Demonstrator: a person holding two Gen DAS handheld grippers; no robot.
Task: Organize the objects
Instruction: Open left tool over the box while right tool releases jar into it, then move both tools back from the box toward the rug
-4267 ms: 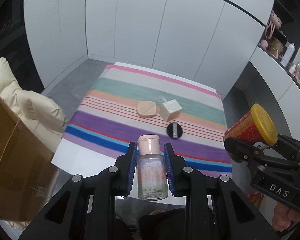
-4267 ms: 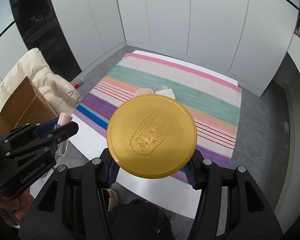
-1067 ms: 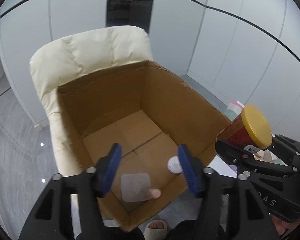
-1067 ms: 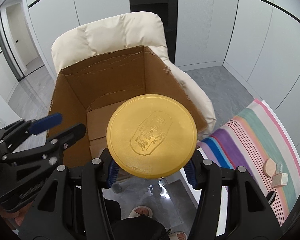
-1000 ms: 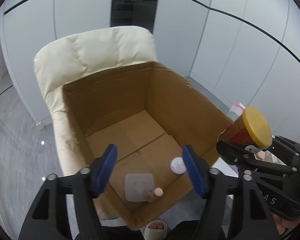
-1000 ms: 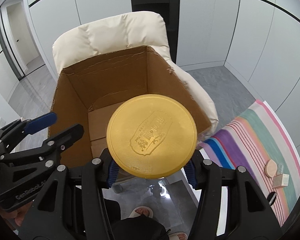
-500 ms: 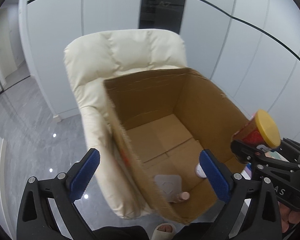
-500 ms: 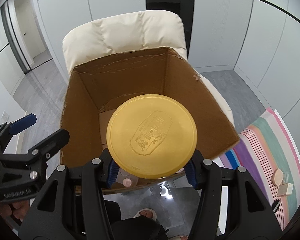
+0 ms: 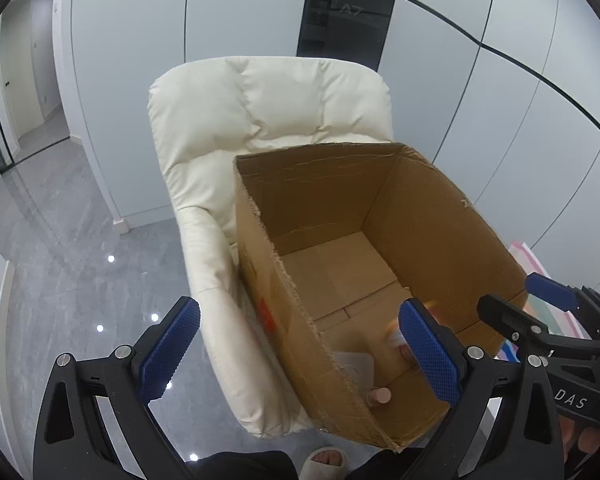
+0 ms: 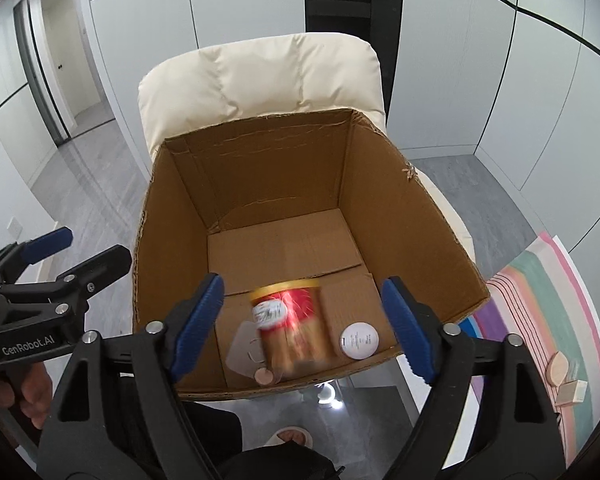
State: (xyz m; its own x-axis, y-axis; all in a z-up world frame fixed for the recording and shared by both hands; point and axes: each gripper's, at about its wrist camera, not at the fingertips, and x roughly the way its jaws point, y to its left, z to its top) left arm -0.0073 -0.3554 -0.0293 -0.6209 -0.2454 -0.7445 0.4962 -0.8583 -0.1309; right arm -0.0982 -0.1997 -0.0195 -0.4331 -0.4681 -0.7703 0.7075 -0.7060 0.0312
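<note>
An open cardboard box stands on a cream chair. A red and gold can, blurred by motion, is inside the box near its front wall. Beside it lie a white round jar, a flat grey square pad and a clear bottle with a pink cap. My right gripper is open and empty above the box front. My left gripper is open and empty over the box's left wall; the pink-capped bottle shows there too.
A striped cloth lies to the right with a beige compact and a small pale box on it. Glossy grey floor surrounds the chair. White wall panels stand behind. The person's slippered foot is below the box.
My right gripper has opened and let go of the red and gold can, which now drops into the box. The left gripper has moved left and opened wider.
</note>
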